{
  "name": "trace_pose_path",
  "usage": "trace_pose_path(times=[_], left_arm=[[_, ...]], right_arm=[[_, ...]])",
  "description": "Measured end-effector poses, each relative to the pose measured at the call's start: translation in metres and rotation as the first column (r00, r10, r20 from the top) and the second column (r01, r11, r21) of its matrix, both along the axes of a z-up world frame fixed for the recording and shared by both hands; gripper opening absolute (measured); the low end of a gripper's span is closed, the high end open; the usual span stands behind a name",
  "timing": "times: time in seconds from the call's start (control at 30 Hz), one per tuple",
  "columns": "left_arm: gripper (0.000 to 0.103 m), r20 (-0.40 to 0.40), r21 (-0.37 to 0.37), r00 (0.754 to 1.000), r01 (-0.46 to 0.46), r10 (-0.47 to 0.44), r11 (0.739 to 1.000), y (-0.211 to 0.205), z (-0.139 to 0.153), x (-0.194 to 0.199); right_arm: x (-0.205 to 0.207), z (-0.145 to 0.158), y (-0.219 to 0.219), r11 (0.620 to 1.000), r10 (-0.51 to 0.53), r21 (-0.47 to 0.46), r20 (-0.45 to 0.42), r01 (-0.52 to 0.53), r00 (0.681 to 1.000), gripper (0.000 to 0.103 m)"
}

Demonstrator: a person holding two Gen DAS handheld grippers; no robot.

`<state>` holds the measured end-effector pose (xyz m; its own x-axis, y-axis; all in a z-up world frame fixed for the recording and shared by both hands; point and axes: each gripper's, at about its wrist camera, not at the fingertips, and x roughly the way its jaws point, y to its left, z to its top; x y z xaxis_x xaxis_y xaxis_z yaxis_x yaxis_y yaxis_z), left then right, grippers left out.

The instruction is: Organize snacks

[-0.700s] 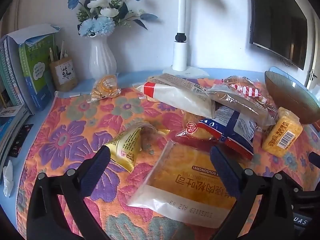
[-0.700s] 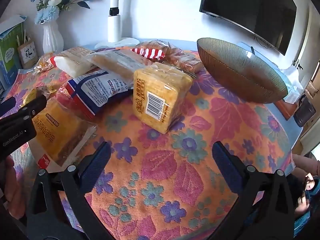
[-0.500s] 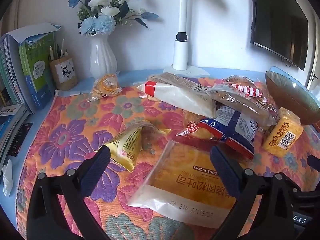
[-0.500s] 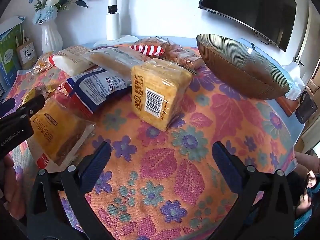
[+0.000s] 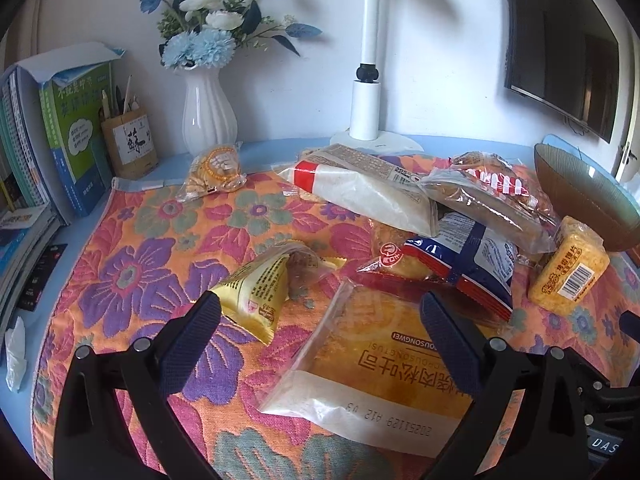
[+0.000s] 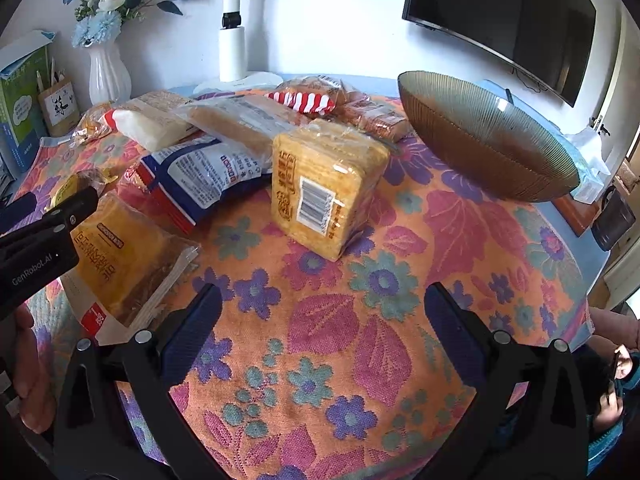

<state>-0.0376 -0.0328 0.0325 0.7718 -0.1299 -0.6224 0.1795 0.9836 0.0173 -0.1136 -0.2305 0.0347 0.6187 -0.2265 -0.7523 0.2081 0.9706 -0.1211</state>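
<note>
Several wrapped snacks lie in a heap on the flowered cloth. In the left wrist view my left gripper (image 5: 320,320) stands open above a clear bag of orange toast (image 5: 384,364), with a yellow triangular packet (image 5: 256,292) just to its left. In the right wrist view my right gripper (image 6: 322,312) is open over bare cloth, a short way in front of an upright yellow cracker pack (image 6: 324,184). A blue and white bag (image 6: 200,172) lies left of that pack. A ribbed brown bowl (image 6: 492,148) sits empty at the right.
A white vase of blue flowers (image 5: 208,116), a pen cup (image 5: 130,144) and books (image 5: 76,136) stand at the back left. A white lamp post (image 5: 366,96) rises behind the heap. A dark screen (image 6: 500,16) hangs on the wall. The table edge curves off at the right.
The right gripper has drawn a little closer to the yellow cracker pack. The left gripper has hardly shifted. Both stay open and empty.
</note>
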Motion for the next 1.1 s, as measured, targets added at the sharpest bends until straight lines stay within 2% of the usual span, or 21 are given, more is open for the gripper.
trace_pose_path(times=[0.1,0.13,0.3,0.6,0.73,1.1], left_arm=[[0.098,-0.002,0.002,1.000,0.004,-0.004,1.000,-0.001,0.000,0.000],[0.098,-0.008,-0.005,1.000,0.005,-0.005,1.000,0.000,0.000,0.001],[0.098,-0.026,-0.022,1.000,-0.005,0.004,1.000,0.004,-0.001,0.005],[0.098,0.025,0.097,1.000,-0.009,0.007,0.995,-0.015,-0.001,-0.003],[0.098,0.006,0.115,1.000,-0.026,0.025,0.993,-0.015,-0.003,0.001],[0.098,0.002,0.118,1.000,-0.028,0.028,0.993,-0.015,-0.004,0.001]], right_arm=[[0.003,-0.005,0.002,1.000,0.006,-0.011,-0.024,-0.006,1.000,0.100],[0.003,-0.005,0.002,1.000,0.004,-0.012,0.002,-0.004,1.000,0.100],[0.007,-0.010,0.002,1.000,0.007,0.002,-0.006,-0.007,1.000,0.100],[0.012,-0.020,-0.004,0.997,0.013,0.074,-0.042,-0.009,0.999,0.100],[0.011,-0.022,-0.003,0.998,0.014,0.057,-0.032,-0.012,0.999,0.100],[0.011,-0.026,-0.008,0.994,0.003,0.108,-0.033,0.000,0.999,0.100]])
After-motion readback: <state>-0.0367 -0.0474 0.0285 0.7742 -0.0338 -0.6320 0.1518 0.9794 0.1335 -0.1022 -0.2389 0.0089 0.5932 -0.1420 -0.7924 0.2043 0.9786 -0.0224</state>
